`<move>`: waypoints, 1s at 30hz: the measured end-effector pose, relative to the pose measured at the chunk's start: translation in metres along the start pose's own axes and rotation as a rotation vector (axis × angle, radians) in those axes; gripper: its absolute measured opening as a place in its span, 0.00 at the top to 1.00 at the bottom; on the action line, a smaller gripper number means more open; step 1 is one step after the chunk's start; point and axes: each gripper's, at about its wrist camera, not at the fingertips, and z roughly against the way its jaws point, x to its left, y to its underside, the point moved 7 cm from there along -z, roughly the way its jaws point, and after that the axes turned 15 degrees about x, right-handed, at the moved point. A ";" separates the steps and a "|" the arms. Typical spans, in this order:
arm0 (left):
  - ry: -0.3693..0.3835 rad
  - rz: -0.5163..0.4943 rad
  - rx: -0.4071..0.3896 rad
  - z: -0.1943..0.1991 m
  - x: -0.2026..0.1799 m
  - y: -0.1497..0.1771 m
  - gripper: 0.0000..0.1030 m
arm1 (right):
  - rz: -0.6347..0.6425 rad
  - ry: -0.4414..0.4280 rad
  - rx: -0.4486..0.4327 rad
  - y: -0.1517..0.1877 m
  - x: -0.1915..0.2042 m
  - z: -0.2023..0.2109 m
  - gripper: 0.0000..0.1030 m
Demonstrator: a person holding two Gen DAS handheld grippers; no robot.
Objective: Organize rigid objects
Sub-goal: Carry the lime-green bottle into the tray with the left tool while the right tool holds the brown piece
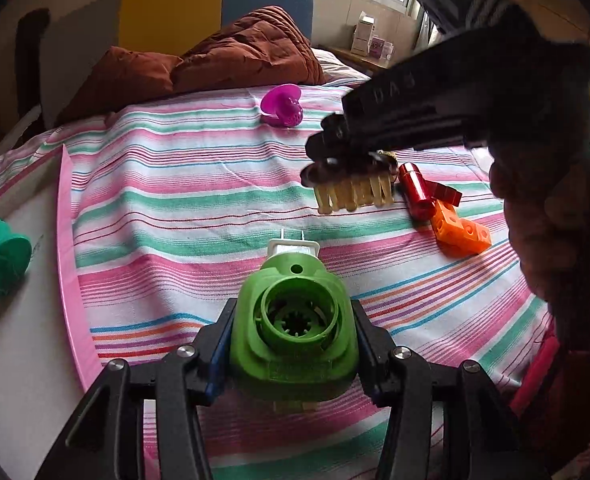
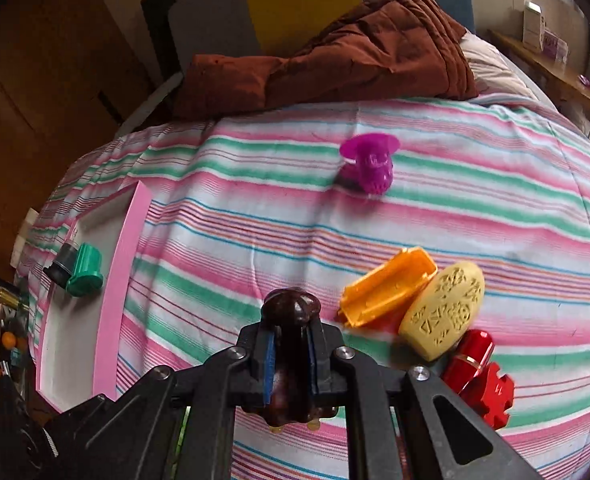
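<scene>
Tray [image 2: 121, 280]: green piece [image 2: 85, 274] inside | left fingers [image 1: 293, 336] grip green housing [image 1: 295, 320] | right fingers [image 2: 291, 364] grip brush [image 2: 291, 312]

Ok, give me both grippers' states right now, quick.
Left gripper: closed on the green plastic housing with a round opening.
Right gripper: shut on the dark brown brush with pale yellow bristles.

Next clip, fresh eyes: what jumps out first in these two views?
Both grippers are loaded: the left gripper is clamped on a bright green plastic housing low in the centre of its view, and the right gripper is shut on a dark brown brush with pale bristles. Behind them, a purple toy lies alone on the striped bedsheet, and a pink-rimmed tray sits at the left holding a teal piece.
</scene>
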 end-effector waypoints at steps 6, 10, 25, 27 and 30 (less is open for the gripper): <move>-0.005 0.019 -0.022 0.027 0.001 0.007 0.49 | -0.007 0.027 0.009 0.007 -0.003 -0.011 0.90; -0.017 0.041 -0.042 0.044 0.006 0.007 0.49 | -0.029 0.017 0.009 0.007 -0.005 -0.011 0.90; -0.091 0.198 -0.109 0.102 0.062 0.027 0.49 | -0.031 0.018 0.016 0.009 -0.004 -0.010 0.89; -0.101 0.223 -0.106 0.105 0.072 0.032 0.49 | -0.020 0.029 0.014 0.010 -0.001 -0.011 0.89; -0.091 0.280 -0.101 0.108 0.092 0.042 0.49 | -0.011 0.038 0.012 0.010 0.001 -0.010 0.89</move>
